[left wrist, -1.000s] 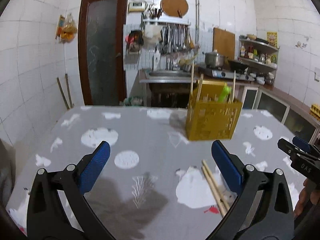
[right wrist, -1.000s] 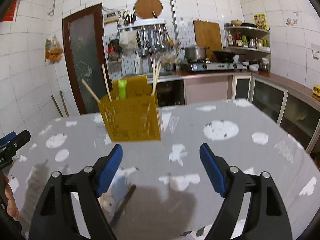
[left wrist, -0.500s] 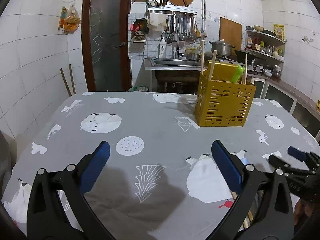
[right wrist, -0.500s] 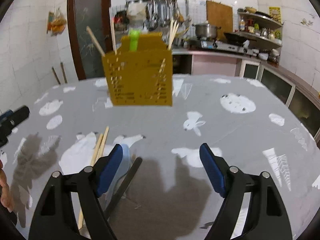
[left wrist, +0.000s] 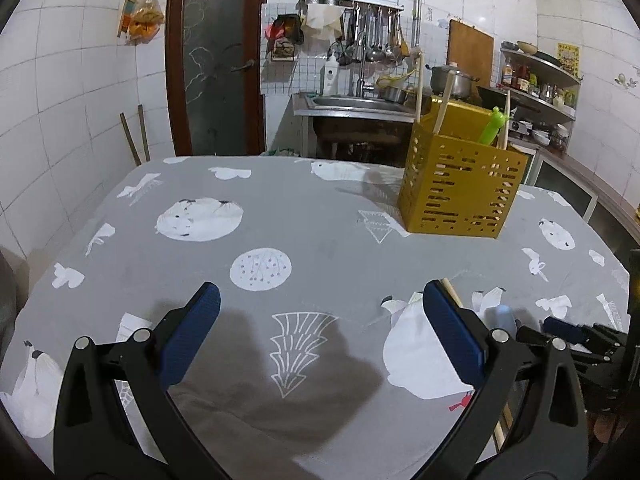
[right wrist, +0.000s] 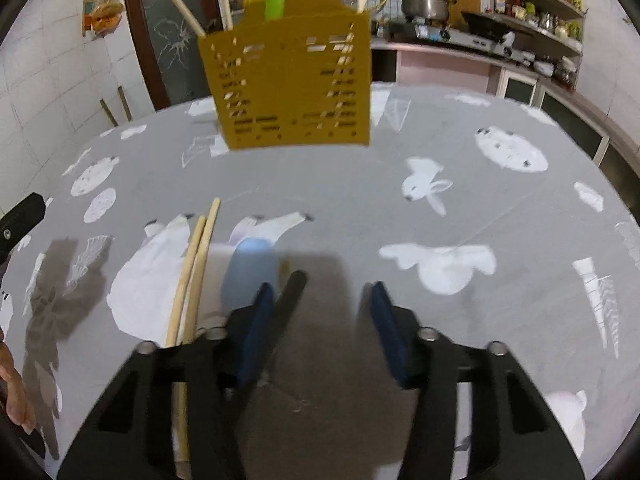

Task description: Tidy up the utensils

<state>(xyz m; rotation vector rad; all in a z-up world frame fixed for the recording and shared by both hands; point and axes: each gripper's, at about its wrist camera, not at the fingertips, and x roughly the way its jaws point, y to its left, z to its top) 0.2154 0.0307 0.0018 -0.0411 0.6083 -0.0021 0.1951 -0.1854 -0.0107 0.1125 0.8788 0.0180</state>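
Note:
A yellow slotted utensil basket (left wrist: 460,192) (right wrist: 292,84) stands on the grey patterned tablecloth, holding chopsticks and a green-handled utensil. Two wooden chopsticks (right wrist: 196,264) (left wrist: 452,290) lie on the cloth beside a light blue utensil (right wrist: 250,268) (left wrist: 502,316) and a dark handle (right wrist: 296,280). My right gripper (right wrist: 320,296) hangs low over them with its jaws closing. The dark handle's tip lies just inside its left pad, and the pads are not pressing on it. My left gripper (left wrist: 320,300) is open over bare cloth with nothing between its fingers.
The table (left wrist: 280,220) ends in a rounded edge at the far side and right. Behind it are a door, a sink, a stove counter and shelves. The right gripper (left wrist: 560,330) shows at the left wrist view's right edge. A hand (right wrist: 12,392) is at the right wrist view's left edge.
My right gripper has dropped toward the utensils on the cloth and tipped downward, and its jaws have narrowed. My left gripper has sunk a little, still open.

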